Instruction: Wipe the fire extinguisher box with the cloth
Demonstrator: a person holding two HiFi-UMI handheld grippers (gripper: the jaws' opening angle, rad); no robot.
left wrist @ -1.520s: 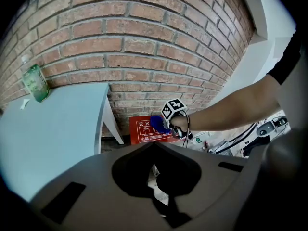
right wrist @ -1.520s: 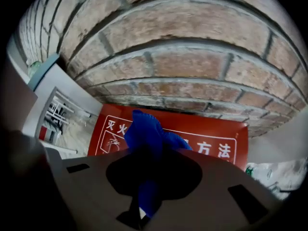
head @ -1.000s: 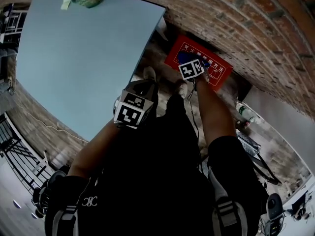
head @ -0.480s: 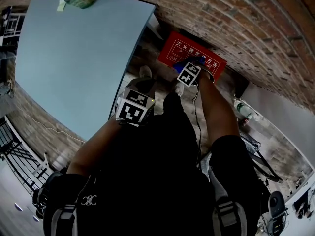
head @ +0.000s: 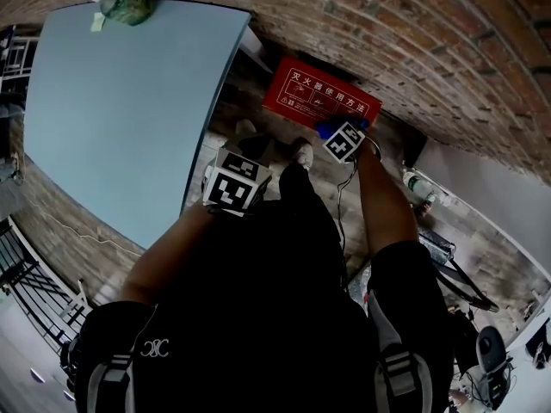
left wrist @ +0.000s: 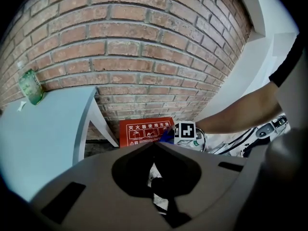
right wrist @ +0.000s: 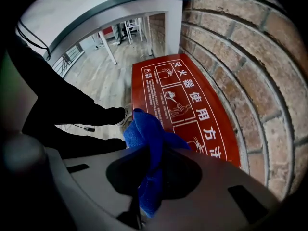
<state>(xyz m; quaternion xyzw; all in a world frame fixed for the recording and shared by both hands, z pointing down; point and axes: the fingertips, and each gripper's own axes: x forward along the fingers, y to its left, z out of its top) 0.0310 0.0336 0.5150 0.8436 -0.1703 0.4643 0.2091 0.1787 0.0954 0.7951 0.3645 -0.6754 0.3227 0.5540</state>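
The red fire extinguisher box (head: 320,101) lies on the floor against the brick wall, with white print on its face (right wrist: 187,105). My right gripper (head: 334,132) is shut on a blue cloth (right wrist: 147,134). The cloth bunches out of the jaws at the box's near right edge; whether it touches the box I cannot tell. In the left gripper view the box (left wrist: 144,131) shows with the blue cloth (left wrist: 167,136) beside the right gripper's marker cube. My left gripper (head: 245,157) hangs back over the floor, shut (left wrist: 154,146) with nothing in it.
A light blue table (head: 120,101) stands left of the box, with a green bottle (head: 125,3) at its far corner. The brick wall (head: 413,33) runs behind. A plastic bottle (head: 419,188) and cables lie on the floor to the right. The person's shoes (head: 300,153) stand just before the box.
The right gripper with the cloth has slid from the middle of the box's face to its near right edge. The left gripper has stayed about where it was.
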